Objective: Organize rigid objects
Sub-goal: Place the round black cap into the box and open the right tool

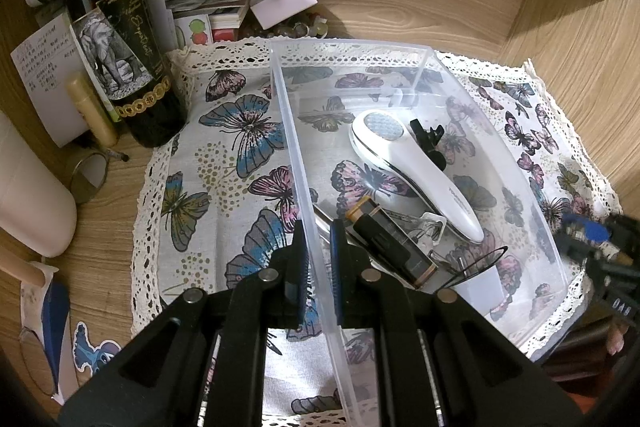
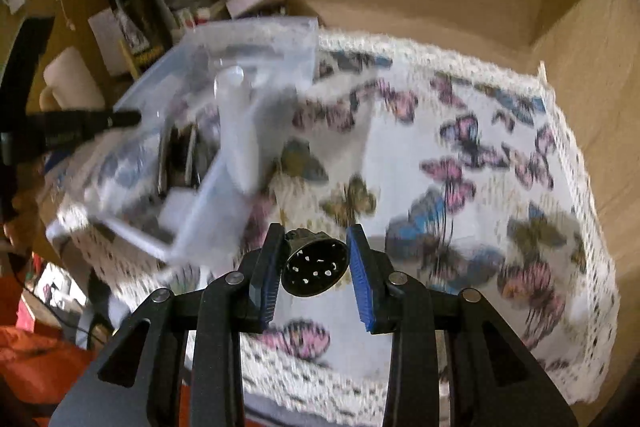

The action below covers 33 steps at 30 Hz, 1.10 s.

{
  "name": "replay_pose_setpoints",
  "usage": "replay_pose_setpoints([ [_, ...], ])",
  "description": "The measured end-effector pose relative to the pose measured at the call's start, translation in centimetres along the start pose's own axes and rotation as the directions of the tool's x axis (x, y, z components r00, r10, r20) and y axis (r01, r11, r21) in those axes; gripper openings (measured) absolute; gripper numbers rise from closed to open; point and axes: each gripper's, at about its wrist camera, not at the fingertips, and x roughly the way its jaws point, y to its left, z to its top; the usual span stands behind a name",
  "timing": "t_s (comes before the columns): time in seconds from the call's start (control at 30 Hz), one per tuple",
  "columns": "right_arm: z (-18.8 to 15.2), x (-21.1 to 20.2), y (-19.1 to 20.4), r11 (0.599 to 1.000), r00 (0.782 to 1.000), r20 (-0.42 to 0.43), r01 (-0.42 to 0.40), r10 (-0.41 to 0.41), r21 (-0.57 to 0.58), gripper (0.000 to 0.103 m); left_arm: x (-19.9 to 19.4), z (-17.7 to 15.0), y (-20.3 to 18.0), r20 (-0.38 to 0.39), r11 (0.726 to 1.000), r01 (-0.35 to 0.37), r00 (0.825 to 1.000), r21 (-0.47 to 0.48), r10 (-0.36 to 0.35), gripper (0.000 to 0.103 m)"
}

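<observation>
A clear plastic bin (image 1: 420, 47) sits on a butterfly-print cloth (image 1: 224, 147). Inside lie a white handheld device (image 1: 416, 171), a black hair clip (image 1: 430, 141), and a black and gold case (image 1: 390, 243). My left gripper (image 1: 319, 263) is shut on the bin's near left wall. My right gripper (image 2: 314, 267) holds a small black round cap with white marks (image 2: 314, 267) between its blue pads (image 2: 360, 279), above the cloth (image 2: 440, 167) to the right of the bin (image 2: 256, 27). The right wrist view is blurred. The right gripper also shows in the left wrist view (image 1: 596, 239).
A dark wine bottle (image 1: 116, 39), papers (image 1: 44, 67), a cream tube (image 1: 92, 111), a small mirror (image 1: 90, 177) and clutter stand at the back left. A white cylinder (image 1: 32, 195) lies at the left. Wooden walls enclose the back and right.
</observation>
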Motion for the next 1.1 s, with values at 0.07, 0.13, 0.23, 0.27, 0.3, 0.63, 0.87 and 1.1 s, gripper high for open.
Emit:
replay_pose_setpoints([
  [0.07, 1.0, -0.1, 0.3, 1.000, 1.000, 0.025, -0.004, 0.004, -0.005, 0.029, 0.0, 0.0, 0.0, 0.001, 1.000, 0.001, 1.000, 0.000, -0.001, 0.010],
  [0.13, 2.2, -0.3, 0.6, 1.000, 0.999, 0.050, -0.017, 0.018, -0.020, 0.029, -0.1, 0.0, 0.0, 0.004, 1.000, 0.001, 1.000, 0.001, -0.001, 0.010],
  [0.23, 4.0, -0.6, 1.2, 0.998, 0.995, 0.087, -0.039, 0.043, -0.047, 0.029, -0.1, 0.0, 0.0, 0.004, 1.000, 0.004, 1.000, -0.002, -0.004, 0.010],
  [0.27, 4.5, -0.7, 1.5, 0.997, 0.994, 0.096, -0.044, 0.050, -0.057, 0.029, -0.1, 0.0, 0.0, 0.006, 1.000, 0.003, 1.000, -0.002, -0.003, 0.010],
  [0.3, 4.9, -0.8, 1.8, 0.997, 0.993, 0.103, -0.047, 0.053, -0.065, 0.029, 0.0, 0.0, 0.0, 0.006, 1.000, 0.003, 1.000, -0.001, -0.003, 0.010],
  [0.63, 9.3, 0.4, 5.6, 0.974, 0.982, 0.132, -0.104, 0.132, -0.202, 0.029, -0.1, 0.0, 0.1, 0.007, 1.000, 0.005, 1.000, -0.001, -0.005, 0.010],
  [0.87, 10.2, 4.4, 7.5, 0.950, 0.981, -0.004, -0.188, 0.193, -0.250, 0.029, -0.1, 0.0, 0.1, 0.007, 1.000, 0.006, 1.000, -0.002, -0.006, 0.010],
  [1.1, 10.4, 7.6, 8.7, 0.940, 0.974, -0.113, -0.222, 0.199, -0.259, 0.029, 0.0, -0.1, 0.1, 0.008, 1.000, 0.007, 1.000, -0.001, -0.007, 0.010],
])
